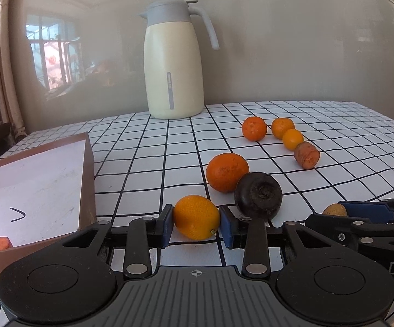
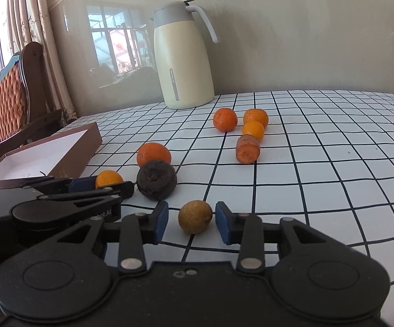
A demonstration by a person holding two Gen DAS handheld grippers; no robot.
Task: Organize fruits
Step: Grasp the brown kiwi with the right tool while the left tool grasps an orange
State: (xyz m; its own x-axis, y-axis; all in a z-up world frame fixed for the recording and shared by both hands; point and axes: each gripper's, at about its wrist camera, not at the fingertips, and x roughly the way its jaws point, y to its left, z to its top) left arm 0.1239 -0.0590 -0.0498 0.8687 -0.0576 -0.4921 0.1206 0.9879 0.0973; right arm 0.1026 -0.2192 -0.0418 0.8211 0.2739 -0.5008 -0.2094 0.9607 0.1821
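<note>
My left gripper [image 1: 196, 222] is shut on a small orange kumquat [image 1: 196, 217] that rests on the checked tablecloth; it also shows in the right wrist view [image 2: 108, 178]. My right gripper [image 2: 192, 219] is open around a small brownish-yellow round fruit [image 2: 195, 216], with gaps on both sides. A dark purple-black fruit [image 1: 258, 194] lies between the grippers, touching a large orange [image 1: 227, 172]. Three small oranges [image 1: 254, 128] and a carrot piece [image 1: 306, 155] lie farther back. A brown box [image 1: 86, 169] with a white inside is on the left and holds a carrot piece [image 1: 0, 244].
A cream thermos jug [image 1: 173, 62] with a grey lid stands at the back by the wall. A wooden chair [image 2: 9, 100] and curtains are left of the table. The table edge runs on the far right.
</note>
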